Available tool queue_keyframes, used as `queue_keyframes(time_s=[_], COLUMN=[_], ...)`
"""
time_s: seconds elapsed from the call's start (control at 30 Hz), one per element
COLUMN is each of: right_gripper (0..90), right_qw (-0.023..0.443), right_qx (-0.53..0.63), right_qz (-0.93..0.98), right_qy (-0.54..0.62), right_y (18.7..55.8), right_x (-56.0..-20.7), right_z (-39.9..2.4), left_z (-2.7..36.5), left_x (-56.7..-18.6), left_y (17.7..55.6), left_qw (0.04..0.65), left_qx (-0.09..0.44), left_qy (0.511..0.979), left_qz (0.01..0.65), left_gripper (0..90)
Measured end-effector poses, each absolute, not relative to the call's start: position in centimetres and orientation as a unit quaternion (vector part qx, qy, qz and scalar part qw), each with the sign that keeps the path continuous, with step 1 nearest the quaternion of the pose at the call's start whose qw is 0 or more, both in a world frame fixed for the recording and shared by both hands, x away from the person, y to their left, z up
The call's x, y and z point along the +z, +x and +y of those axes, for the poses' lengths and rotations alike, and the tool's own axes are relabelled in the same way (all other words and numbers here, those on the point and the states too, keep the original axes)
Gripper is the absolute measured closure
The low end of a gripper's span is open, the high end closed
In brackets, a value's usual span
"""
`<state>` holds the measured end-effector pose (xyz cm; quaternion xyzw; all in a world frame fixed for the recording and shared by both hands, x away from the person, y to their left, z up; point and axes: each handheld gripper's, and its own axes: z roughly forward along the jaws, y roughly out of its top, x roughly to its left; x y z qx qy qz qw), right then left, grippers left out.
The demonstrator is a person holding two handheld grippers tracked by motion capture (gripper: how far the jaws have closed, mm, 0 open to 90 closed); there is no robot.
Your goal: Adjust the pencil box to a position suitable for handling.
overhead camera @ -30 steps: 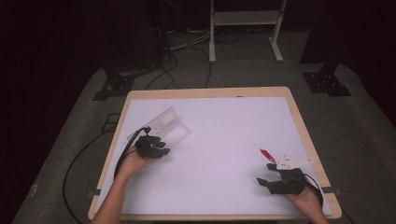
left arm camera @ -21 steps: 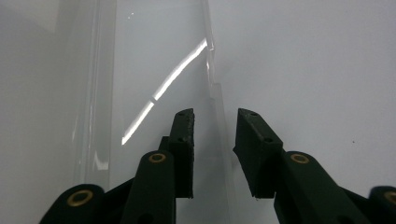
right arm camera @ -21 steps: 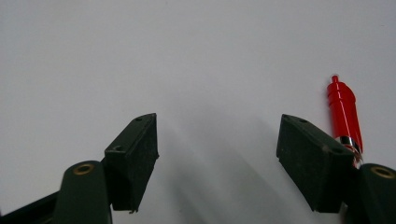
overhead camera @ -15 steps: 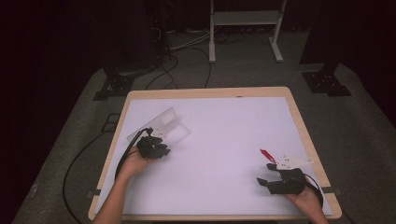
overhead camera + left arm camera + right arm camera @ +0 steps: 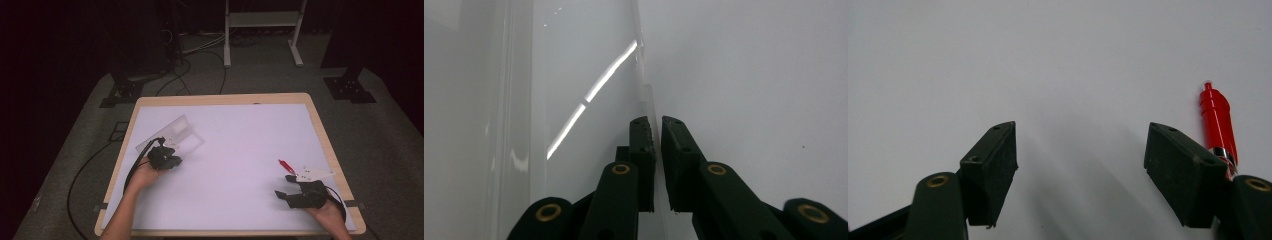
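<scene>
A clear plastic case [image 5: 175,131] lies at the table's left, its long thin wall [image 5: 640,75] running away from me in the left gripper view. My left gripper [image 5: 171,149] [image 5: 657,126] sits at the case's near edge. Its jaws have just been closing, and the pads now pinch that clear wall between them. A red pen [image 5: 285,164] [image 5: 1217,117] lies on the white table top [image 5: 240,150] near the right front. My right gripper [image 5: 284,185] [image 5: 1080,145] rests beside the pen, open, with bare table between its jaws. The pen is just outside the right jaw.
The table's wooden rim [image 5: 327,145] frames the white surface. Beyond it are dark floor, cables [image 5: 200,55] and a white stand's legs [image 5: 260,30]. A black cable [image 5: 132,170] trails from the left gripper off the table's left edge.
</scene>
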<state>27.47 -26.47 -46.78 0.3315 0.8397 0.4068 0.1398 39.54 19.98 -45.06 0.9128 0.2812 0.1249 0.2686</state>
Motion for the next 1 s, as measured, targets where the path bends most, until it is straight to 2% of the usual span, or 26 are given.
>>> queue_keyframes(time_s=[0.67,1.0], right_gripper=[28.3,28.3], right_qw=[0.139,0.140], right_qx=[0.407,0.407], right_qz=[0.840,0.838], right_qy=[0.331,0.335], right_y=[27.5,27.5], right_x=[-46.8,-46.7], right_z=[-26.4,-26.6], left_z=[19.7,19.4], left_x=[-44.6,-43.1], left_y=[38.9,37.9], left_qw=[0.259,0.278], left_qx=[0.150,0.170], left_qy=[0.918,0.914], left_qz=[0.261,0.241], left_gripper=[89.2,89.4])
